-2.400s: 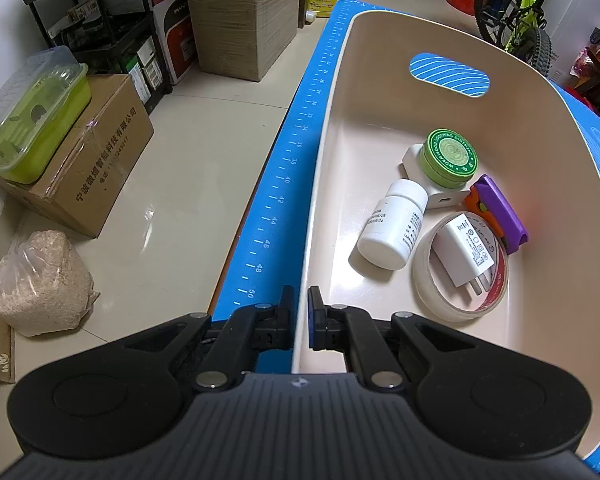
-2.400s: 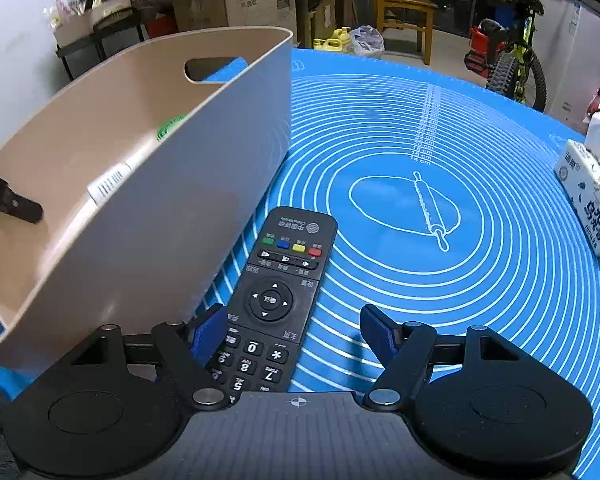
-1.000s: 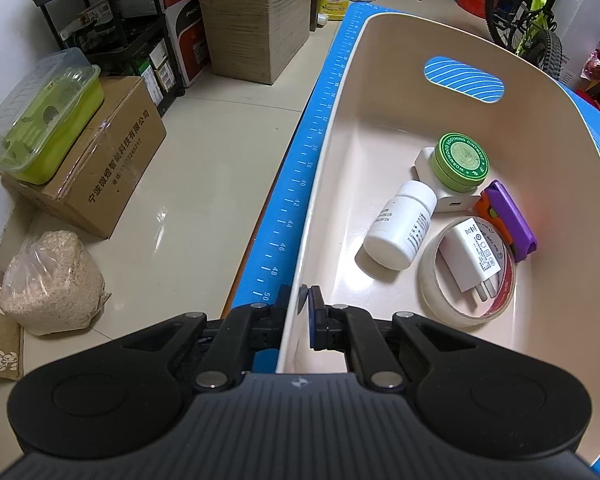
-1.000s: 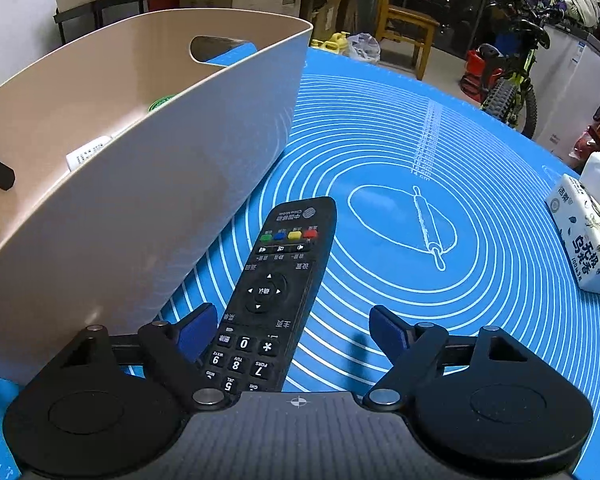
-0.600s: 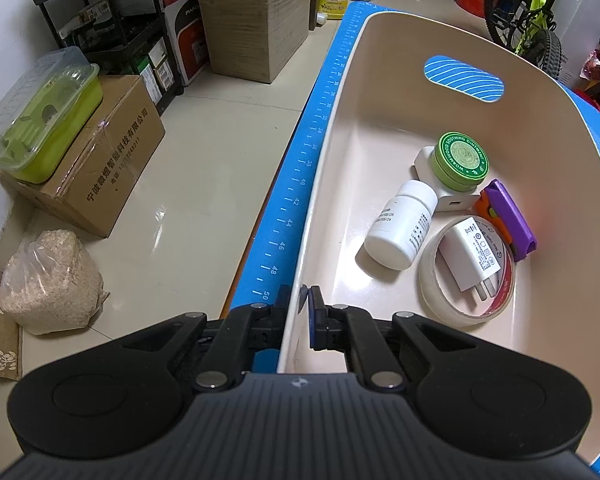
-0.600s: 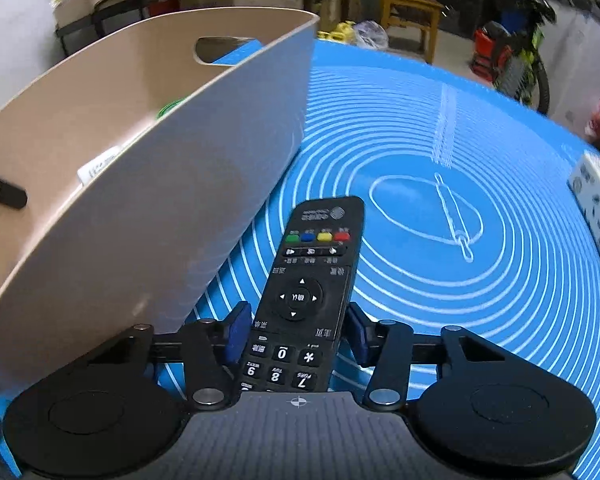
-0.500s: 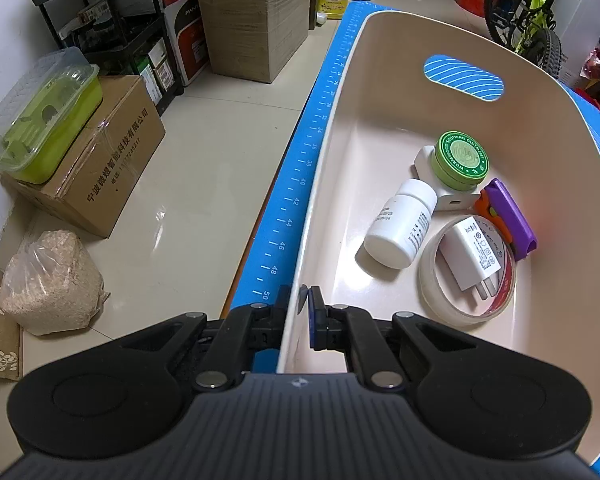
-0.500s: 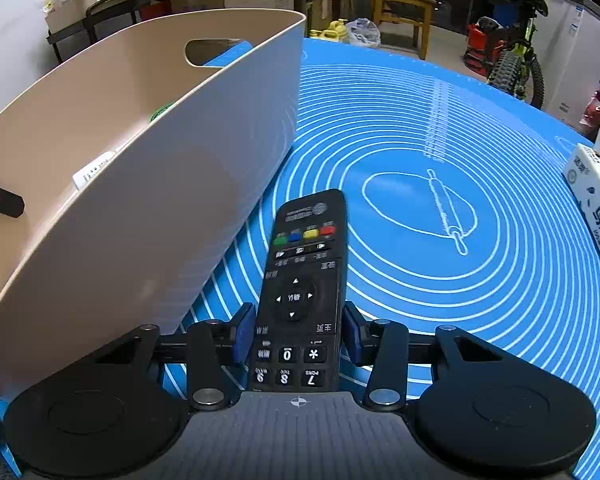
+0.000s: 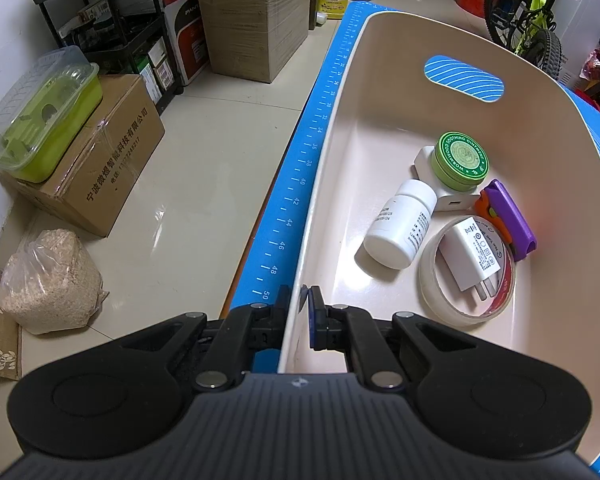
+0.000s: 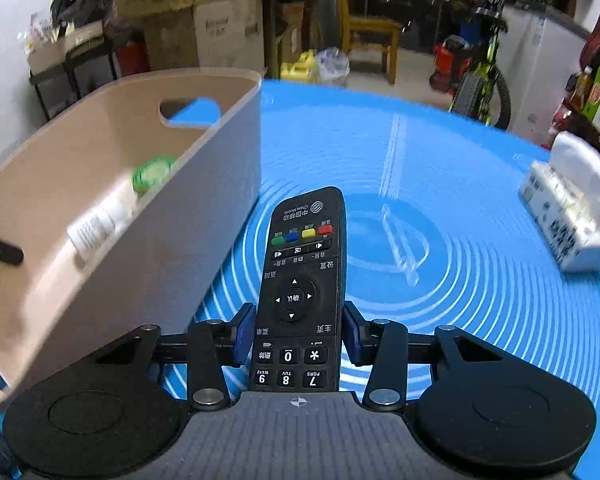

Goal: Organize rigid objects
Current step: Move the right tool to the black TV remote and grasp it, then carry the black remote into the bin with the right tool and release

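My right gripper (image 10: 297,334) holds the remote (image 10: 300,288), its pads pressed on both long sides near the number keys. The remote points away from me, raised over the blue mat (image 10: 480,280), just right of the bin (image 10: 204,216); the view is blurred, so I cannot tell how high it sits. A tissue pack (image 10: 568,216) lies well off to the right.

My left gripper (image 9: 298,308) is pinched on the near wall of the bin (image 9: 560,128), one finger outside, one inside. In the bin lie a white bottle (image 9: 400,224) on its side, a green tin (image 9: 460,160) resting on a white box (image 9: 446,196), a tape roll (image 9: 466,276) with a charger (image 9: 470,254) inside its ring, and a purple cutter (image 9: 510,220) just beside the tape.
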`<state>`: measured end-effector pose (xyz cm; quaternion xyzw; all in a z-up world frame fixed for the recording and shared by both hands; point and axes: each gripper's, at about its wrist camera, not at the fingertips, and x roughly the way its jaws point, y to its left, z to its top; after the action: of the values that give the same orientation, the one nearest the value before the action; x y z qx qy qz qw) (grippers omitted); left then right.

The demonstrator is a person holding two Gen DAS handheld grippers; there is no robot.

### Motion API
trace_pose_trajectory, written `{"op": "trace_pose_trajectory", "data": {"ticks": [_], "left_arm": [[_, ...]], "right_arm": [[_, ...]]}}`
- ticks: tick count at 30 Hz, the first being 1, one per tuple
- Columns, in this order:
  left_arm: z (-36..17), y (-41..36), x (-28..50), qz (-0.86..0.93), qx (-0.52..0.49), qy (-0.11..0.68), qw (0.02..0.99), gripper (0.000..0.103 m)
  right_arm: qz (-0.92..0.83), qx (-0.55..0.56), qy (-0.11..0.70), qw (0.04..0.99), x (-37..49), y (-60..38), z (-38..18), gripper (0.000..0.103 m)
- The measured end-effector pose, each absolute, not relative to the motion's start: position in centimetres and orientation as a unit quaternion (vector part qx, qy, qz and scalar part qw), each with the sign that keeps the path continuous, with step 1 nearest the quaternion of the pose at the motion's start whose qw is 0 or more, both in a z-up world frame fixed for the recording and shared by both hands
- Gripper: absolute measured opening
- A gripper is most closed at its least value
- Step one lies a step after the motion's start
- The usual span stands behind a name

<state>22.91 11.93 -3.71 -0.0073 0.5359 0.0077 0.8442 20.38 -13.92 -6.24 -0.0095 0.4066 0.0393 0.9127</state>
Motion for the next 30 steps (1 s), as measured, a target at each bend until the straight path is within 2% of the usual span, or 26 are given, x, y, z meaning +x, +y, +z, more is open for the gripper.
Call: {"op": "trace_pose_trajectory", "data": {"ticks": [10,17,30], "left_arm": [[-3.7,11.9,23.0,0.009,-0.005,0.536,0.844,0.01],[-3.7,11.9,23.0,0.009,-0.004,0.536,0.844,0.01],[-3.8,11.9,23.0,0.008,-0.003,0.536,0.844,0.01]], "right_arm": [[0.057,-0.003,0.338,0.939,20.8,-13.5,0.6,0.051],[0.131,-0.04,0.32,0.937,23.2,-8.0,3.6,0.051],[0.216,-0.083,0.408,0.883,28.2,1.2,-1.5,0.051]]}}
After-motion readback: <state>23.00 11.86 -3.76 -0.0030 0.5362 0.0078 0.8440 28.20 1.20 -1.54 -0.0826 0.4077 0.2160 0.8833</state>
